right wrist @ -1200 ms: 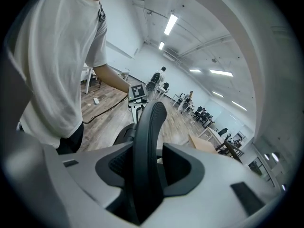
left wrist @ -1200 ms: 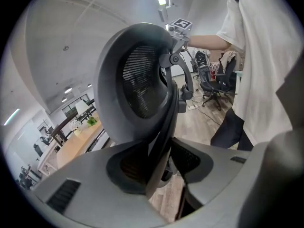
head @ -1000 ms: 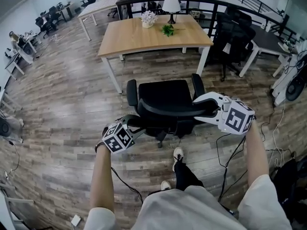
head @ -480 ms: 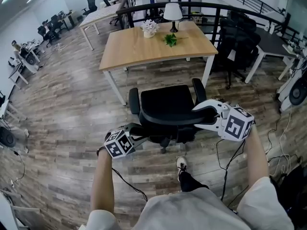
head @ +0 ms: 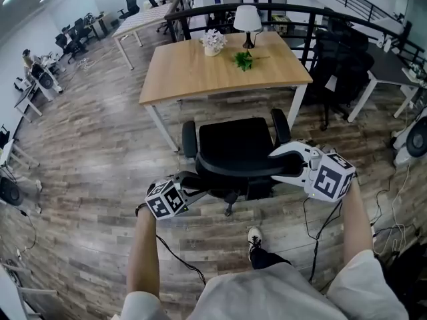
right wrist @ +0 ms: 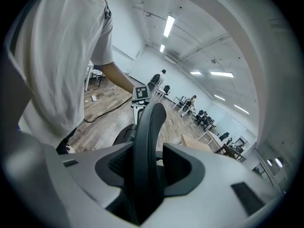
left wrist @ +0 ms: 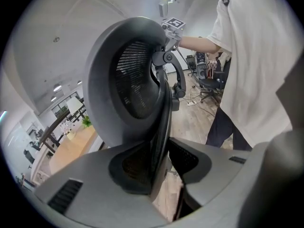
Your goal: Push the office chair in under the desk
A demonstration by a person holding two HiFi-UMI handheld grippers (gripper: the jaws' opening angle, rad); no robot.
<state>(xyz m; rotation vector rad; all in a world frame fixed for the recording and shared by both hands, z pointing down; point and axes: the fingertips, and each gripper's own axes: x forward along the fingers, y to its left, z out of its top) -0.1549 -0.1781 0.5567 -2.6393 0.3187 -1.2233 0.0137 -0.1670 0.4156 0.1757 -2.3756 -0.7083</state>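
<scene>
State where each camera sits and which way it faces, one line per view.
Head view: on the head, facing steeply down at office chair and desk; both forearms show.
Left gripper view: on left gripper, along jaws clamping the backrest; torso shows.
Right gripper view: on right gripper, likewise.
Shared by both gripper views: backrest, torso.

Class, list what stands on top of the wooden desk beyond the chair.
A white-shaded lamp, a bunch of white flowers and a green sprig. Nothing on top is covered.
</scene>
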